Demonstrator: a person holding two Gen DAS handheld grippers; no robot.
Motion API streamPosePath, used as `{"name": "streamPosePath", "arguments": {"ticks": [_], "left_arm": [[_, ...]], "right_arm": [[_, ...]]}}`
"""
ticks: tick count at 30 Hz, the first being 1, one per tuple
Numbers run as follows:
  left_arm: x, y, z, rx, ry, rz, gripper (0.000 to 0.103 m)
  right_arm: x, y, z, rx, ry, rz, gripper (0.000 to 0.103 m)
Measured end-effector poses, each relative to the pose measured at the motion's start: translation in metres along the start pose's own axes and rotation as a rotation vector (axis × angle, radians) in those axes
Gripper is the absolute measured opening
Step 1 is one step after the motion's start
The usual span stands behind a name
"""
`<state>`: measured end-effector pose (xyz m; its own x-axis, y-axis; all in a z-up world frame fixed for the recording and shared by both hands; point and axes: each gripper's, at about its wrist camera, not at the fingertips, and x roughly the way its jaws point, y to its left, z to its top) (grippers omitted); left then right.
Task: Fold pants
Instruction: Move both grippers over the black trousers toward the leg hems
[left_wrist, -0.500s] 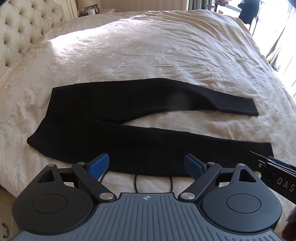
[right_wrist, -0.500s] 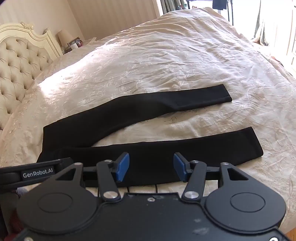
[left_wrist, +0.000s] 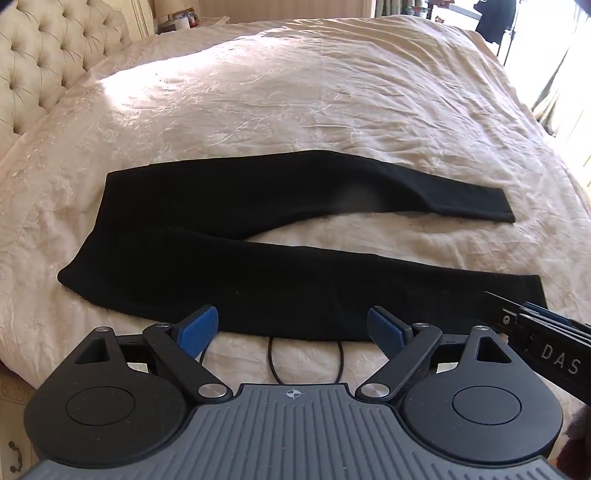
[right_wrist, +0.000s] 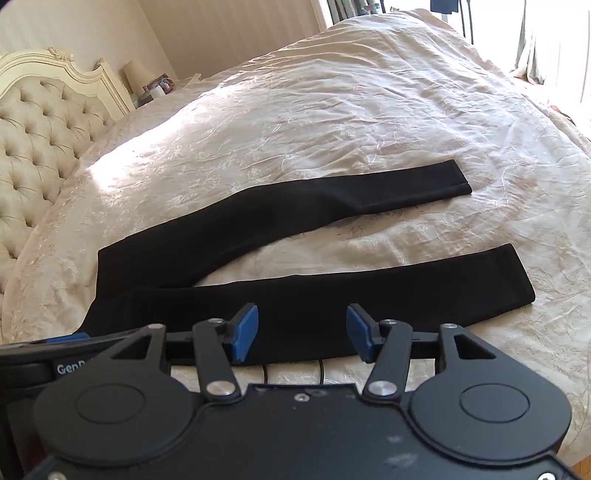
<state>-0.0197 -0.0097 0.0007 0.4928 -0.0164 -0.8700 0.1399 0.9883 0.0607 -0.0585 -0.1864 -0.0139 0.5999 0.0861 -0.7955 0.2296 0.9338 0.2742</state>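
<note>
Nothing moved since earlier frame; both my claws, left claw (left_wrist: 291, 330) and right claw (right_wrist: 302, 332), wide open, empty. Pants (left_wrist: 266, 284) flat on bed (left_wrist: 295, 110), unfolded; all folding left.

The left gripper (left_wrist: 291, 332) tilts steeply downward, its blue-padded jaws spread wide with nothing between them; the right gripper (right_wrist: 301, 332) slants down alongside it, jaws likewise parted and empty.
</note>
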Motion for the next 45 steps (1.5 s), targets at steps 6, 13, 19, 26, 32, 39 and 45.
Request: {"name": "streamPosePath", "arguments": {"ticks": [6, 13, 19, 26, 32, 39, 45], "left_arm": [[0.002, 0.003, 0.003, -0.003, 0.016, -0.001, 0.088], [0.01, 0.003, 0.008, 0.011, 0.033, 0.009, 0.088], [0.025, 0.011, 0.017, 0.018, 0.06, 0.0, 0.086], [0.043, 0.042, 0.047, 0.001, 0.047, -0.034, 0.079], [0.06, 0.06, 0.063, 0.014, 0.06, -0.029, 0.079], [0.087, 0.063, 0.07, 0.043, 0.133, -0.076, 0.079], [0.103, 0.063, 0.074, 0.078, 0.167, -0.103, 0.079]], "right_arm": [[0.001, 0.002, -0.001, -0.01, 0.006, 0.016, 0.057], [0.005, -0.003, 0.002, -0.005, 0.022, 0.023, 0.057], [0.018, 0.001, 0.002, 0.022, 0.064, 0.016, 0.057], [0.032, 0.006, 0.008, 0.035, 0.098, -0.025, 0.057], [0.041, 0.006, 0.017, 0.081, 0.077, -0.071, 0.057], [0.06, 0.01, 0.019, 0.146, 0.108, -0.131, 0.057], [0.074, 0.017, 0.025, 0.168, 0.121, -0.166, 0.057]]}}
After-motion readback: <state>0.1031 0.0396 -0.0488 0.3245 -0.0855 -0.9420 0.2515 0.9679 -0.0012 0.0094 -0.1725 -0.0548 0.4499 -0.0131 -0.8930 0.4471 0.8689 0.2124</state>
